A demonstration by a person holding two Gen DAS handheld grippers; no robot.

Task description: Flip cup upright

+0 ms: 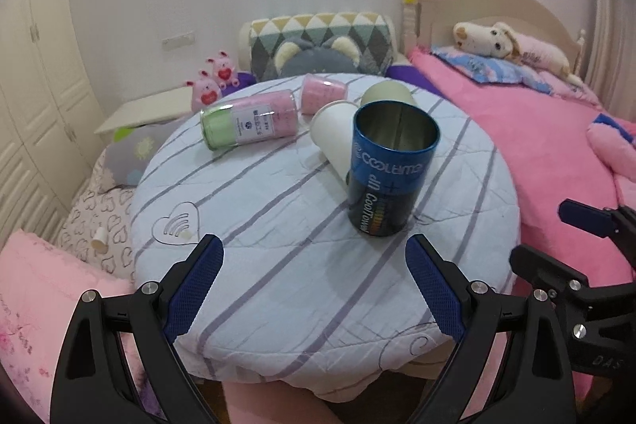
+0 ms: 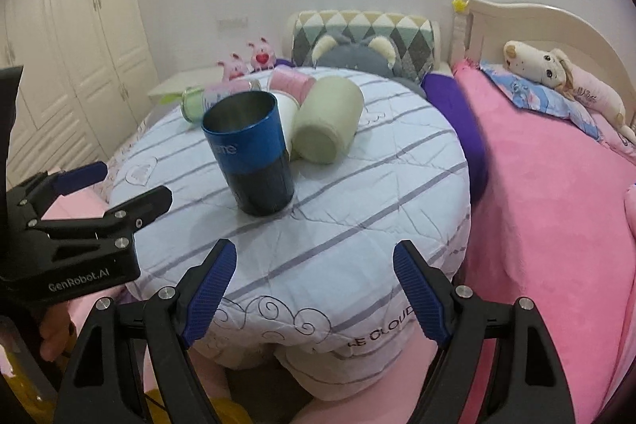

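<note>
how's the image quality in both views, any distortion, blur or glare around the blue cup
Left wrist view: strong fisheye bending, black vignette corners; blue cup sharp, soft sheen inside its metal wall, lettering readable though upside down. Right wrist view: same curvature and dark corners; soft indoor light, faint shadow at the cup's base; the green cup slightly soft.

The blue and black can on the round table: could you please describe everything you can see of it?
The blue and black can is a cylindrical tin with a bright blue upper band, a black lower body and white and rainbow lettering printed upside down. It stands with its open mouth up, showing a shiny bare-metal inside with a seam. It rests on the striped cloth near the table's middle. A white cup lies on its side right behind it, perhaps touching. Neither gripper touches it.
</note>
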